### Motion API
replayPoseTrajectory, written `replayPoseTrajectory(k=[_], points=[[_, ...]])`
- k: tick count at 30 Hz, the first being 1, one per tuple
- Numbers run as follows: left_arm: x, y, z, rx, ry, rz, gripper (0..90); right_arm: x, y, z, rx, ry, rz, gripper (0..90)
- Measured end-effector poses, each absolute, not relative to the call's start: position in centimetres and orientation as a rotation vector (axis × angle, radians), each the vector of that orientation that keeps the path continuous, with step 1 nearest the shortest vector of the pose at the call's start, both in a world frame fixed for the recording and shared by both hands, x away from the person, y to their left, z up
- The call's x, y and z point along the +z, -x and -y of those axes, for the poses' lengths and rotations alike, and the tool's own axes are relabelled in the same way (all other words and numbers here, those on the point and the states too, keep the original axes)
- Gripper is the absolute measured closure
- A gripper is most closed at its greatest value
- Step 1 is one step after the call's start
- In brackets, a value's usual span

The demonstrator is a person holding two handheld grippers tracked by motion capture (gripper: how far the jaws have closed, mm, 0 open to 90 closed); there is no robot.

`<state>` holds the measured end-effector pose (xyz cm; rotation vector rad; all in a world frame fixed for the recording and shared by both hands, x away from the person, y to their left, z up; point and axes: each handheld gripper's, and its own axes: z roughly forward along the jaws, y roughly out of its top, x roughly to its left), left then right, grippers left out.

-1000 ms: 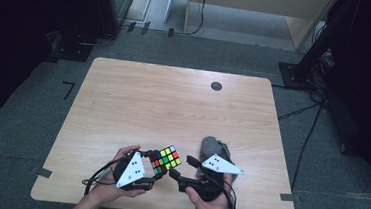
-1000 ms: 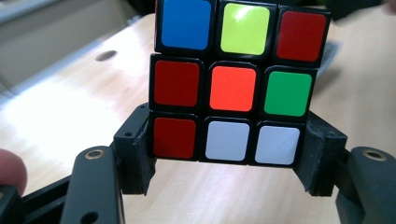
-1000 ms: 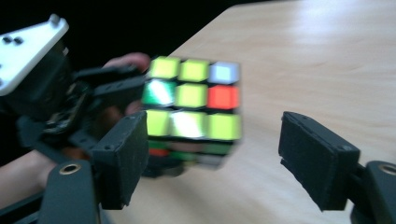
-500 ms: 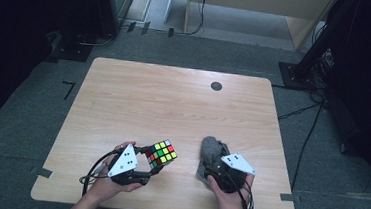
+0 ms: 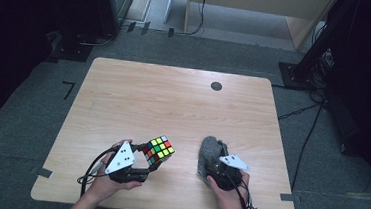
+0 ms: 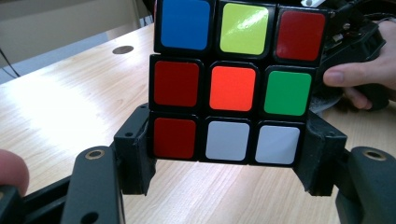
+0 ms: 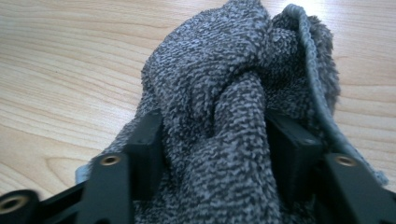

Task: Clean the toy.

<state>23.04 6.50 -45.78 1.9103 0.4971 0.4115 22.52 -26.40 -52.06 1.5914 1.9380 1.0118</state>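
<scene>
Between your left hand-held gripper's (image 6: 229, 154) jaws the puzzle cube (image 6: 233, 84) sits clamped; your right hand-held gripper (image 7: 215, 140), jaws just closing, pinches the grey cloth (image 7: 233, 93). Wiping judged outstanding.

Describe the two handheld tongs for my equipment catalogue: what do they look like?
Both the left tongs and right tongs have black bodies topped by a pale grey three-cornered plate with dark dots. Black cables trail from each. Their black jaws carry brass-coloured screw holes. Forearms bare, no sleeves visible.

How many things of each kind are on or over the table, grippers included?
Puzzle cube: 1
Grey cloth: 1
Handheld grippers: 2, the left gripper and the right gripper
Dark round disc: 1
Total: 5
</scene>
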Motion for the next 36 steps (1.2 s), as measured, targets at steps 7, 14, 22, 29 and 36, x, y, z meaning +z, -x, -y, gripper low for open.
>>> replayPoseTrajectory(k=[7,14,22,29,36], points=[[-45.7,-23.1,-6.7,0.355,-1.893,-0.495,33.9,-51.7,-22.2,26.4,1.071,-1.589,-1.984,74.6],[-46.4,-23.0,-6.1,0.391,-1.950,-0.461,34.0,-47.4,-20.0,24.5,1.406,-1.392,-1.988,75.4],[-46.8,-21.7,-4.2,0.403,-2.018,-0.351,34.0,-41.7,-16.5,20.9,1.752,-1.101,-1.982,74.4],[-46.4,-21.3,-4.3,0.391,-2.014,-0.314,34.1,-43.5,-17.8,21.9,1.643,-1.274,-1.982,74.2],[-46.6,-21.4,-4.0,0.421,-2.046,-0.323,34.1,-42.4,-17.2,21.8,1.661,-1.237,-1.962,72.7]])
